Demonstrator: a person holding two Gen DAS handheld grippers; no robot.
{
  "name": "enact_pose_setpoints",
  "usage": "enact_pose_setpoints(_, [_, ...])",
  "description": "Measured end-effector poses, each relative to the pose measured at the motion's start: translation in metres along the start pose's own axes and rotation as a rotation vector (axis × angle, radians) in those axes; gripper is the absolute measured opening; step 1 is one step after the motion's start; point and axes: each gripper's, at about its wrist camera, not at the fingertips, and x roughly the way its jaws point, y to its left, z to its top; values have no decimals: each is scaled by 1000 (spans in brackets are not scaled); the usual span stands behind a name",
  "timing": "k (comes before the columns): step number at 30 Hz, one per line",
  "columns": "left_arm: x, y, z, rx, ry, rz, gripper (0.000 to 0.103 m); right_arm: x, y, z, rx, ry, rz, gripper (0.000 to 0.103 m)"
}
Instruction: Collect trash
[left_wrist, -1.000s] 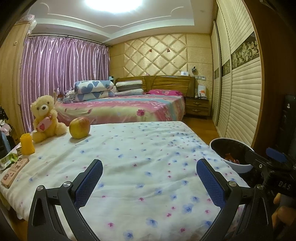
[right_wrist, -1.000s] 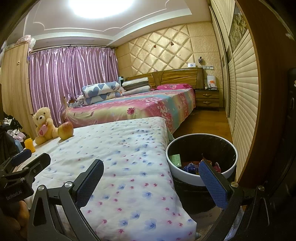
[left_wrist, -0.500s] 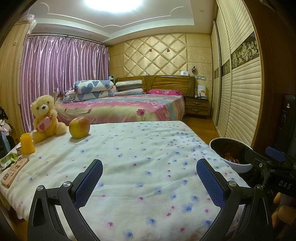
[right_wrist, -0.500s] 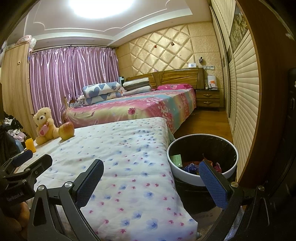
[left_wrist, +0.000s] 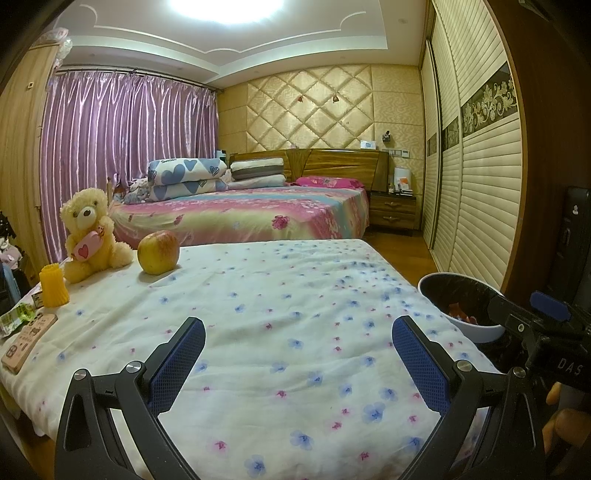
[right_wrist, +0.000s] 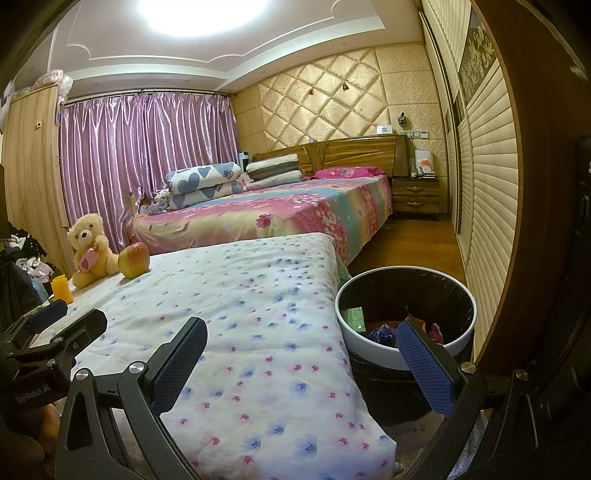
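Jaws are spread wide and empty on both the left gripper (left_wrist: 298, 356) and right gripper (right_wrist: 301, 356), held above the flowered worktop (left_wrist: 295, 295); the bin (right_wrist: 404, 314) stands right, while what may be wrappers (left_wrist: 16, 319) are left far-left.

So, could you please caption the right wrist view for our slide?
Open right gripper hovers empty over the floral sheet, beside the partly filled trash bin.

A wide bare stretch of the floral-sheeted bed (left_wrist: 295, 314) is lying open ahead at 12 o'clock. At 10 o'clock the apple (left_wrist: 159, 252), teddy bear (left_wrist: 88, 236) and yellow cup (left_wrist: 54, 286) are crowding the far corner. At 2 o'clock the bin (right_wrist: 404, 317) is standing open-mouthed just beside the bed edge.
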Motion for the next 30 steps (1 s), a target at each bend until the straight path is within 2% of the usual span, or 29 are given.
enact_pose_setpoints(30, [1,2,-1,0,7,-4,102,-1,2,0,2,2,1,103])
